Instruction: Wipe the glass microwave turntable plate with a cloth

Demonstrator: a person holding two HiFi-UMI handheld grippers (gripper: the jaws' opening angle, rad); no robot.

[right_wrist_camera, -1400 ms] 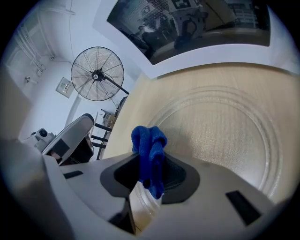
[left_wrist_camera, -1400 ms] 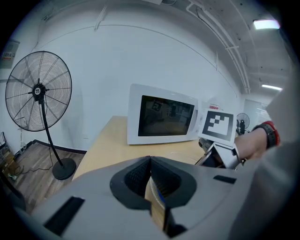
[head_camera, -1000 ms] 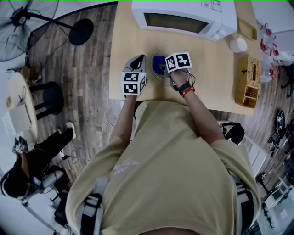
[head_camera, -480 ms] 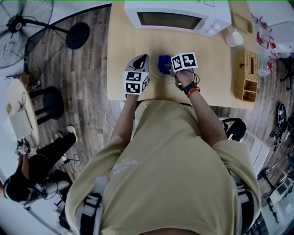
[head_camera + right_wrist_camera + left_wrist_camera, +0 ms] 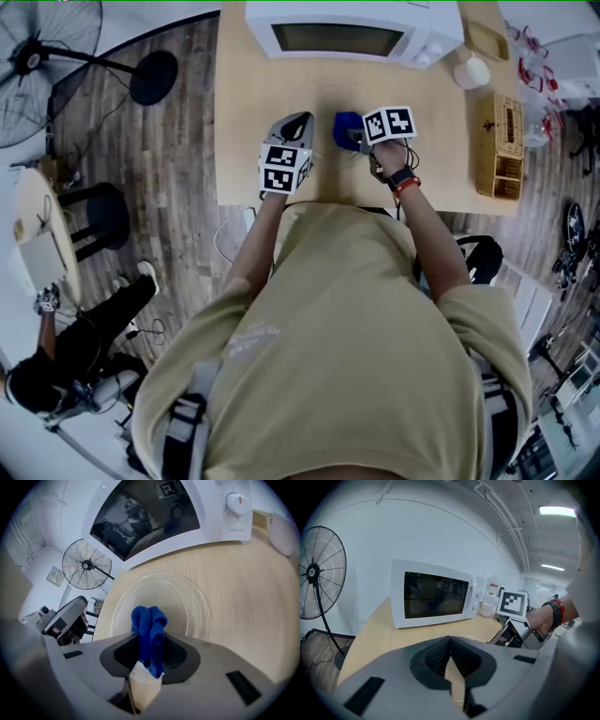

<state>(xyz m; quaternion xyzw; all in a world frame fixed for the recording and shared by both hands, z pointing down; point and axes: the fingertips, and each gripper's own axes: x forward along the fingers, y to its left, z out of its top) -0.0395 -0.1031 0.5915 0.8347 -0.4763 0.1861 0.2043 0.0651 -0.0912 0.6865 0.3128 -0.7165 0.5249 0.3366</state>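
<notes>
over the last second your right tool (image 5: 360,139) has carried the blue cloth (image 5: 149,625) to the right across the surface (image 5: 441,178), further along the front of the microwave (image 5: 352,36) than it was a moment ago. your left tool (image 5: 450,644) has drifted the same way, only less, so the two now sit a little wider apart. that reads as one wiping stroke just run out to the right, not a lift away – the cloth is low over the glass, though no view shows whether it is actually pressing on it

the right tool is clamped on the cloth: its own view shows the blue fabric bunched between the jaws and poking out past the tips. the glass turntable plate (image 5: 178,597) lies flat on the surface in front of the microwave, and in that same view most of the disc stretches out ahead of the cloth, which sits near its closest rim

your left tool has its jaws drawn together, and i can see nothing between them; it sits at the left side of the plate, close to the rim, but whether it touches the glass i cannot tell

what it means for you – my guess is the wipe is under way but far from done, since the far half of the plate lies beyond the cloth. the plate looks free to slide, so keep the left tool close enough to steady it while you bring the cloth back across
</notes>
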